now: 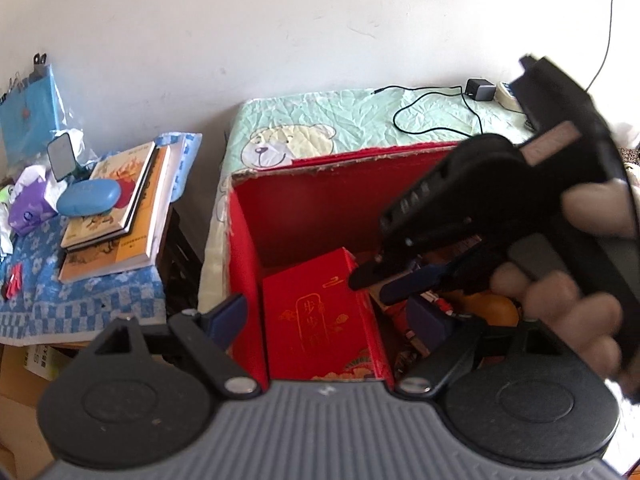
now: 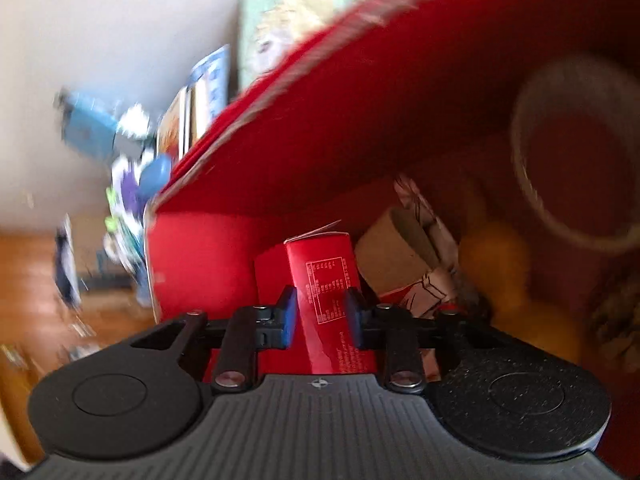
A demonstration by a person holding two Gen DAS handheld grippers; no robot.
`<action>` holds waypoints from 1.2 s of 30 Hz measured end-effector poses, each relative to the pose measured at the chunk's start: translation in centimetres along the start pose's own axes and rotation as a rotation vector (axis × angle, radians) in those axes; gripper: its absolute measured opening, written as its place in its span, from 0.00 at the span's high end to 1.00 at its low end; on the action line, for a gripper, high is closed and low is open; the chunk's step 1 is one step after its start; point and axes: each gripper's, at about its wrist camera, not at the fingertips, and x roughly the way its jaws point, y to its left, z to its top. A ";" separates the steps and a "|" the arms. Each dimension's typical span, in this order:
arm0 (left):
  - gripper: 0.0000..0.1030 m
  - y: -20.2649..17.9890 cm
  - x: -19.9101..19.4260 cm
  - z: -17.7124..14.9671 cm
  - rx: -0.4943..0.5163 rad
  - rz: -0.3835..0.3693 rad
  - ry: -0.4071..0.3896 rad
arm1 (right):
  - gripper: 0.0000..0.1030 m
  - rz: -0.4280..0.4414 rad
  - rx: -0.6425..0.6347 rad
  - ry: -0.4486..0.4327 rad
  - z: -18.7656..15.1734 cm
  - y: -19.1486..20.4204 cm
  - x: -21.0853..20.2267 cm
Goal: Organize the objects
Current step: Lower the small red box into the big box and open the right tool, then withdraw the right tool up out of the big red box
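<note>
Between our right gripper's [image 2: 321,316] blue pads [image 2: 289,314] sits a red carton [image 2: 332,300], clamped by its narrow side down inside the red box [image 2: 320,120]. Our right hand [image 1: 576,280] tilts that gripper steeply into the box from the right. Our left gripper [image 1: 340,316] hovers at the near rim, jaws spread wide and empty. Beside the carton lie a paper roll [image 2: 394,256] and something yellow [image 2: 496,264].

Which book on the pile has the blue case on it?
The top book, with the orange drawing on its cover. The blue case lies on it; the others sit underneath.
</note>
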 end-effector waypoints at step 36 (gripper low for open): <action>0.08 -1.5 -0.1 0.8 0.008 0.077 0.009 | 0.69 -0.201 -0.283 -0.412 -8.9 -1.4 -7.9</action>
